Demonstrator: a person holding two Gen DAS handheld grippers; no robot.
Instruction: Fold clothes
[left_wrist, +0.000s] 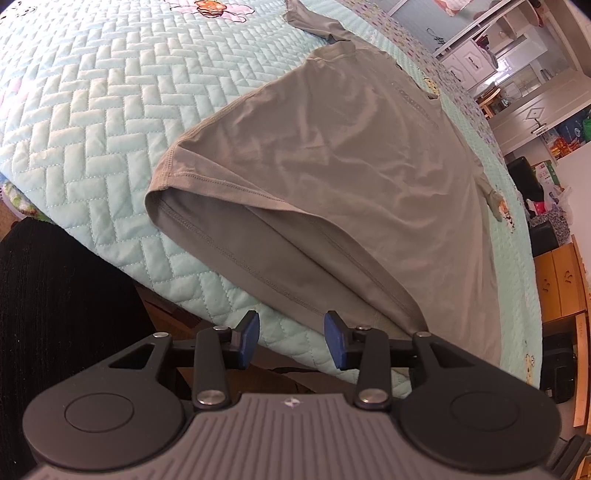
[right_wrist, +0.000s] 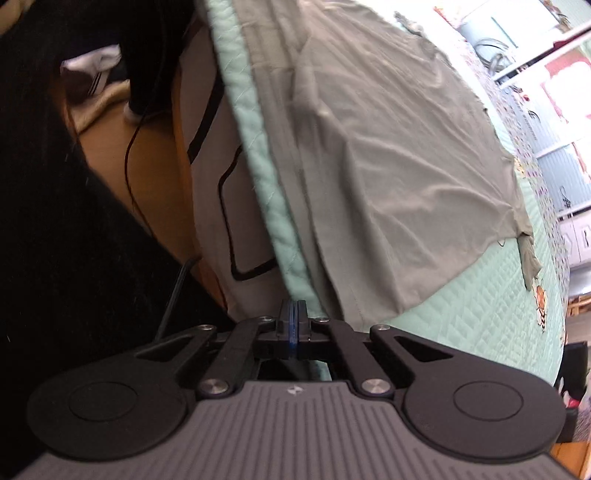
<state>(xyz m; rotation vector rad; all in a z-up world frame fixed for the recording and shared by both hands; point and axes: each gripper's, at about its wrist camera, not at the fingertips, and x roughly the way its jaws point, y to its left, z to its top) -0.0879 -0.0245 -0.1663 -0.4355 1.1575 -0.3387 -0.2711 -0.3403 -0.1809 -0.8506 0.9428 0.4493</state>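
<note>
A grey-green T-shirt lies spread on a mint quilted bedspread, its hem toward me and partly turned up so the inner layer shows. My left gripper hovers open just before the hem at the bed's edge, nothing between its blue pads. In the right wrist view the same T-shirt runs along the bedspread's edge. My right gripper is shut, pads together, with its tips at that edge beside the hem. I see no cloth between the pads.
A person's black clothing fills the left of both views. The bed's side panel, wooden floor and a thin black cable lie below the edge. White cupboards and wooden drawers stand beyond the bed.
</note>
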